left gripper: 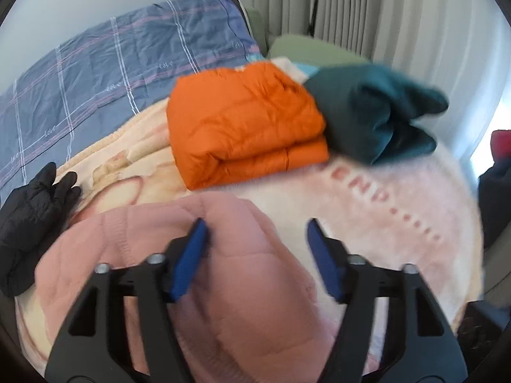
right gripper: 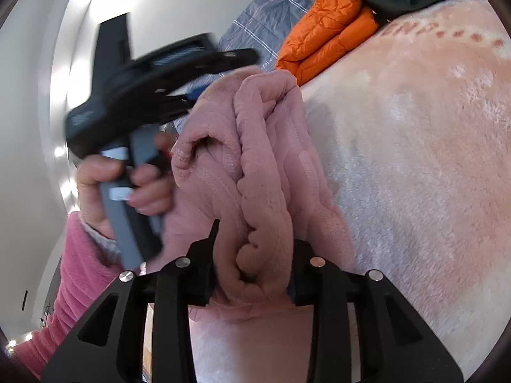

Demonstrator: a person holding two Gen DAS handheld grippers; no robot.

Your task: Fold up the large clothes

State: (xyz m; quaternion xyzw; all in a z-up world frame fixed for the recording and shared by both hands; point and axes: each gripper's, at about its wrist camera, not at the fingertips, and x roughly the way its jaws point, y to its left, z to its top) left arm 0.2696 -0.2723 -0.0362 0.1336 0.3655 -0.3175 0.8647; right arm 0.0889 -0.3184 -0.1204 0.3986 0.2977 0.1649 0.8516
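Note:
A pink fleece garment (left gripper: 179, 274) lies bunched on the bed blanket (left gripper: 367, 210), right under my left gripper (left gripper: 255, 226). That gripper is open: its blue pads (left gripper: 188, 255) stand wide apart, with the left pad against the fleece and the right one over the blanket. In the right wrist view my right gripper (right gripper: 255, 242) is shut on a thick rolled fold of the pink garment (right gripper: 262, 166), which fills the gap between its black fingers (right gripper: 204, 255). A hand (right gripper: 105, 178) holds the left tool just beyond that fold.
A folded orange puffer jacket (left gripper: 246, 124) and a dark green garment (left gripper: 373, 108) sit farther back on the blanket. A black puffy garment (left gripper: 28, 217) lies at the left edge. A blue plaid quilt (left gripper: 111, 63) covers the far left, and curtains (left gripper: 335, 6) hang behind.

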